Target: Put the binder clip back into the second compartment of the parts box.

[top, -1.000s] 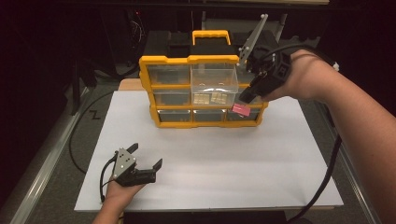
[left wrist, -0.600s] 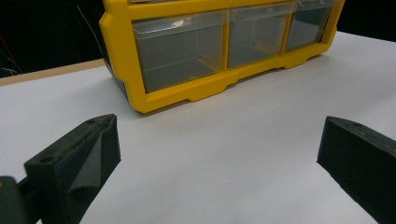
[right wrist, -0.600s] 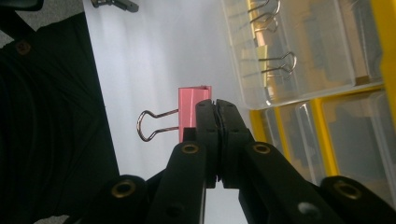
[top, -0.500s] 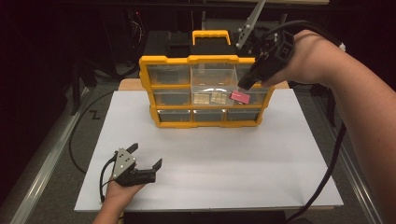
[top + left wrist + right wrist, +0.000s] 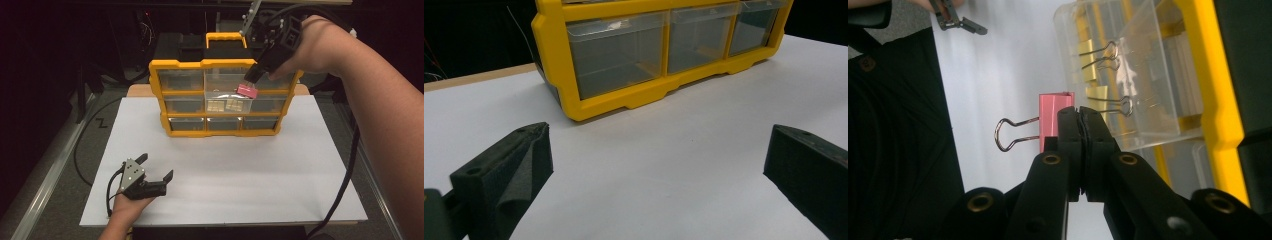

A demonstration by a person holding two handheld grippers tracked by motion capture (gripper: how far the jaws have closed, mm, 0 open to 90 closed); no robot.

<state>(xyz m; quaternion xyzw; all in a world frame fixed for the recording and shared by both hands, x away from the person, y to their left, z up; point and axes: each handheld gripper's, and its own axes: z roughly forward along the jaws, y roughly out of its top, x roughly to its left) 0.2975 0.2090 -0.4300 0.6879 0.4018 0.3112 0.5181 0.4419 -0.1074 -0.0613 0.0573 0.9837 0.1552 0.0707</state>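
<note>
A yellow drawer organiser (image 5: 161, 95) stands at the back of the white sheet. Its clear middle drawer (image 5: 220, 85) is pulled out and holds gold binder clips (image 5: 225, 105). My right gripper (image 5: 251, 80) is shut on a pink binder clip (image 5: 247, 90) and holds it just over the drawer's right side. In the right gripper view the pink clip (image 5: 1054, 120) sticks out left of the closed jaws, its wire handles free, beside the clear drawer (image 5: 1153, 120) and gold clips (image 5: 1088, 50). My left gripper (image 5: 157, 166) rests open at the front left, facing the organiser (image 5: 574, 105).
The white sheet (image 5: 250, 170) covers most of the table, with bare room in front of the organiser. A black cable (image 5: 345, 185) trails down the right side. A metal rail (image 5: 45, 185) runs along the left edge. The other drawers (image 5: 619, 55) are closed.
My right gripper has carried the pink clip up and slightly left, from the organiser's lower right front to over the open drawer. The left gripper has stayed still.
</note>
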